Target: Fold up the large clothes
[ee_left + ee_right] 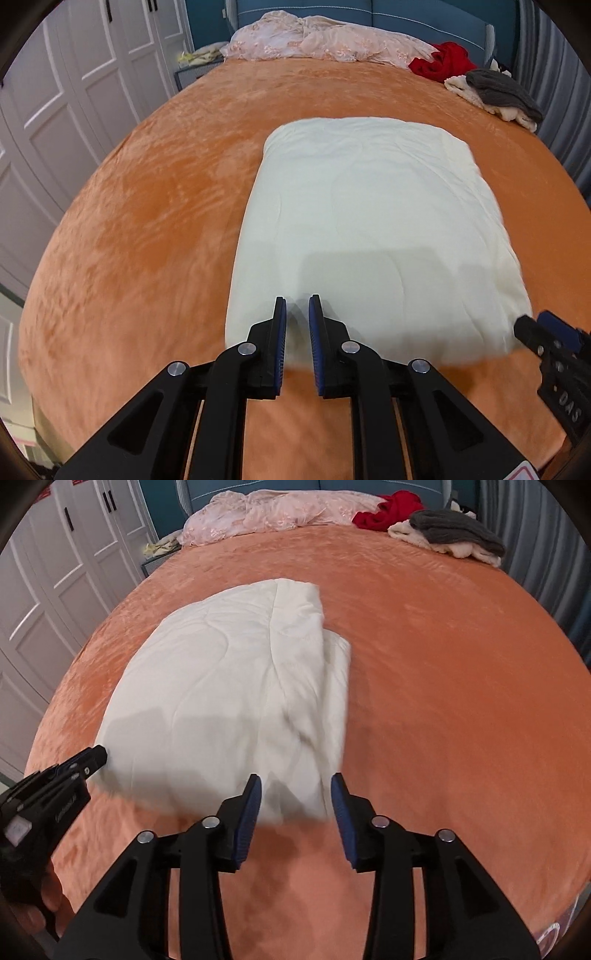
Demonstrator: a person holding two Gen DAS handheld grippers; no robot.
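A folded cream quilt (373,229) lies as a thick rectangle on the orange bed cover (147,206); it also shows in the right wrist view (229,686). My left gripper (297,304) hovers at the quilt's near left edge, jaws slightly apart and empty. My right gripper (295,786) is open and empty at the quilt's near right corner. Each gripper shows in the other's view, the right one (532,332) at the far right, the left one (92,760) at the far left.
A pink floral blanket (325,40) lies bunched at the headboard. A red garment (443,61) and a grey and cream pile (495,96) lie at the far right corner. White wardrobe doors (55,110) stand to the left.
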